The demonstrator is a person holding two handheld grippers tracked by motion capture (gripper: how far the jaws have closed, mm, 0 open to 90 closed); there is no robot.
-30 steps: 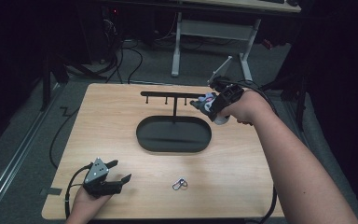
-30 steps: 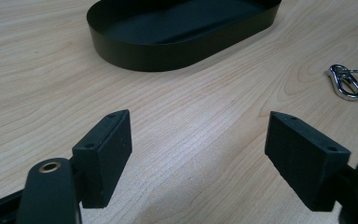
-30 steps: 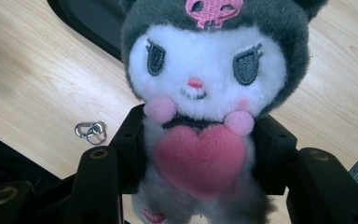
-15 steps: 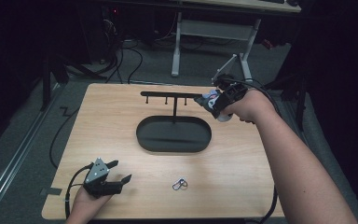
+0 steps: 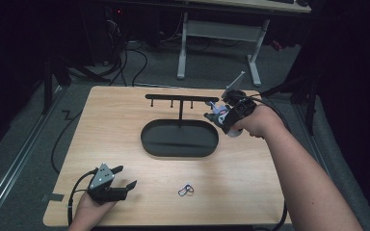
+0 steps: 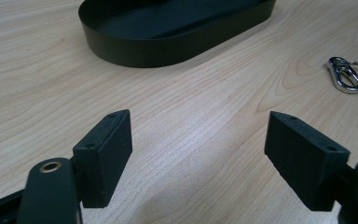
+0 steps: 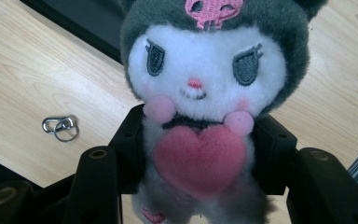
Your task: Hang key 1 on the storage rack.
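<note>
A small plush toy (image 7: 205, 93) with a white face, dark grey hood and pink heart sits clamped at its body between the jaws of my right gripper (image 7: 200, 140). In the high view that right gripper (image 5: 213, 115) holds the plush toy (image 5: 217, 110) just above the right end of the black oval tray (image 5: 149, 142), below the right tip of the black hook rack (image 5: 173, 97). My left gripper (image 5: 125, 177) rests at the table's front left, open, with bare wood between its pads (image 6: 107, 154). A silver clip with a keyring (image 5: 186, 190) lies on the table in front of the tray.
The tray wall (image 6: 135, 51) lies ahead of the left gripper, the clip (image 6: 346, 77) to its right. In the right gripper view the clip (image 7: 60, 127) lies on the wood below. A white desk frame (image 5: 221, 33) and floor cables stand beyond the table's far edge.
The right hand has sunk a little with the plush toy, nearer the tray's right end. The left gripper has stayed put.
</note>
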